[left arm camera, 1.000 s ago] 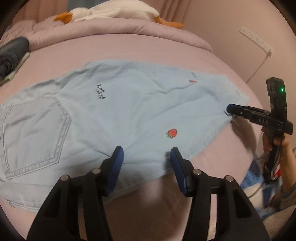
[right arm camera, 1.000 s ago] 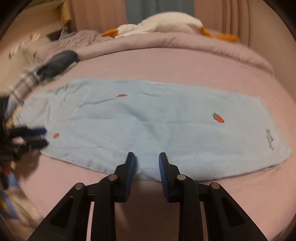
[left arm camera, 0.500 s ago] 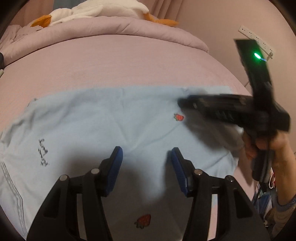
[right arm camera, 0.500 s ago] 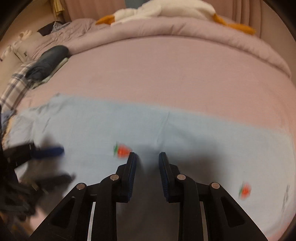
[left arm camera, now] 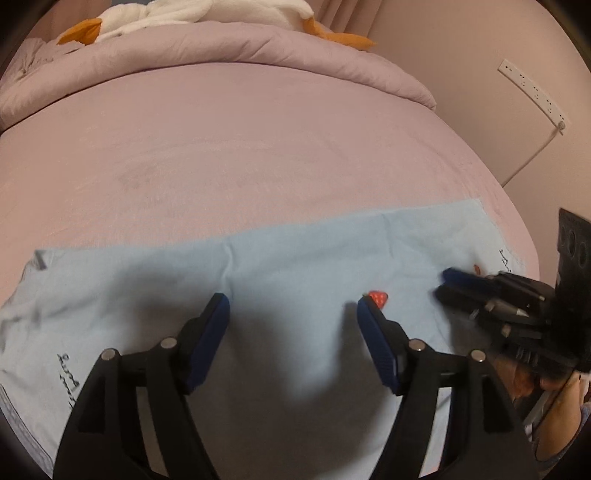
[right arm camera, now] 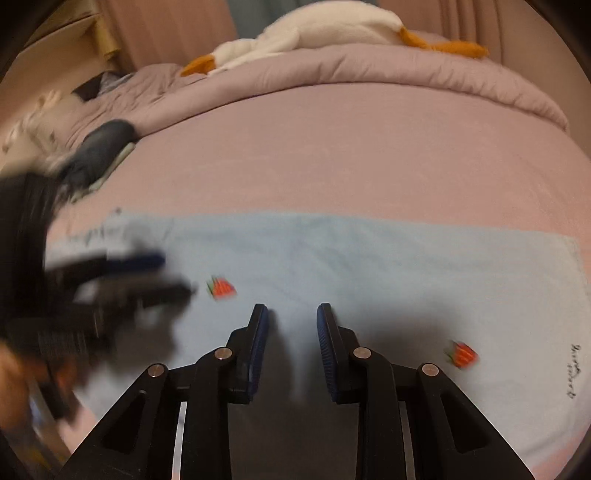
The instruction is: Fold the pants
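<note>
Light blue denim pants point(left arm camera: 295, 266) with small red strawberry patches point(left arm camera: 378, 296) lie flat across the pink bed, also in the right wrist view point(right arm camera: 369, 266). My left gripper point(left arm camera: 293, 310) is open, just above the pants' middle, holding nothing. My right gripper point(right arm camera: 291, 314) is open with a narrower gap, low over the cloth and empty. The right gripper also shows at the right of the left wrist view point(left arm camera: 480, 291), over the pants' end. The left gripper appears blurred at the left of the right wrist view point(right arm camera: 122, 277).
A rolled pink duvet point(left arm camera: 229, 48) with a white plush goose point(left arm camera: 184, 14) lies at the far side of the bed. A dark folded garment point(right arm camera: 99, 151) sits at far left. A power strip point(left arm camera: 532, 86) hangs on the right wall.
Both grippers have moved forward and down over the pants, from the near edge to above the cloth. The right gripper has swung in close beside the left. Both stayed open.
</note>
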`<state>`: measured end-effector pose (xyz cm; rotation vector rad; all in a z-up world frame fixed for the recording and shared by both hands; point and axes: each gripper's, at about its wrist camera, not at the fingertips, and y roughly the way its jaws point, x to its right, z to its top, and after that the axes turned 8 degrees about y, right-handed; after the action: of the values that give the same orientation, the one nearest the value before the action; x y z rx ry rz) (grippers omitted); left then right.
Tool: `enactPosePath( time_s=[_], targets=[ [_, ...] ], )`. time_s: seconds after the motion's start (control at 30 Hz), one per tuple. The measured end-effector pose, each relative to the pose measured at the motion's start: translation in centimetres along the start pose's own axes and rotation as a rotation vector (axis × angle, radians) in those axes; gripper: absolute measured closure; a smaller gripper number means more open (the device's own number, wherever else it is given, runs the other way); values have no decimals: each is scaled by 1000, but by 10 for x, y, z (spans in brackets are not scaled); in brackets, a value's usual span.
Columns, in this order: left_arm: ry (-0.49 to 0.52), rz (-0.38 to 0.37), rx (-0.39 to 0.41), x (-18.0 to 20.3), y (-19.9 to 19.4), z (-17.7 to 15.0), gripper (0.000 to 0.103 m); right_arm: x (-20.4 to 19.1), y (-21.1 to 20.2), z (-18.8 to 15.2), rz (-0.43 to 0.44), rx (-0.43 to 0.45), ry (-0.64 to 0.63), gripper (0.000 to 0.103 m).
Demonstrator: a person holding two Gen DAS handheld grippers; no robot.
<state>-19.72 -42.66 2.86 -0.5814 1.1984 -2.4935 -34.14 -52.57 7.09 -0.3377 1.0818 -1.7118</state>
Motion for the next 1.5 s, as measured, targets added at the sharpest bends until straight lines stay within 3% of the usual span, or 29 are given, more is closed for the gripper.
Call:
enactPosePath(
  time_s=[0.1, 0.2, 0.3, 0.37, 0.53, 0.6, 0.67, 0.73, 0.87, 1.0, 1.07, 1.13, 1.27, 1.5],
  targets=[
    [-40, -22, 5, -13, -10, 0, 42, 45, -15, 4, -94, 46, 75, 77],
    [-82, 47, 24, -32, -32, -9, 42, 100, -29, 4, -94, 75, 243, 89],
    [-169, 129, 60, -67, -69, -29, 42, 133, -51, 0, -258, 115, 346, 89],
    [-230, 162, 90, -91, -98, -49, 41, 131, -61, -4, -261, 120, 352, 88],
    [-317, 206, 120, -126, -139, -95, 39, 73, -61, -11, -105, 97, 199, 86],
    [-346, 224, 107, -135, -139, -108, 39, 38, -54, -8, 4, 73, 144, 86],
    [-381, 193, 136, -141, -140, -125, 39, 2, -41, -4, 102, 34, 90, 86],
    [-392, 170, 185, -140, -144, -130, 40, -40, -20, 5, 211, -21, 37, 85],
    [-389, 180, 167, -137, -150, -129, 40, -104, 24, 33, 330, -111, -13, 84],
    [-345, 297, 189, -144, -166, -129, 37, -150, 57, 60, 350, -140, -30, 84],
    [-349, 243, 209, -157, -169, -140, 41, -161, 69, 70, 346, -168, -37, 84],
    [-320, 247, 218, -161, -167, -146, 48, -167, 73, 74, 353, -200, -57, 84],
    [-236, 293, 214, -151, -161, -148, 44, -173, 88, 79, 341, -304, -92, 84],
    [-245, 261, 231, -158, -157, -140, 39, -178, 108, 72, 408, -491, -56, 84]
  ],
)
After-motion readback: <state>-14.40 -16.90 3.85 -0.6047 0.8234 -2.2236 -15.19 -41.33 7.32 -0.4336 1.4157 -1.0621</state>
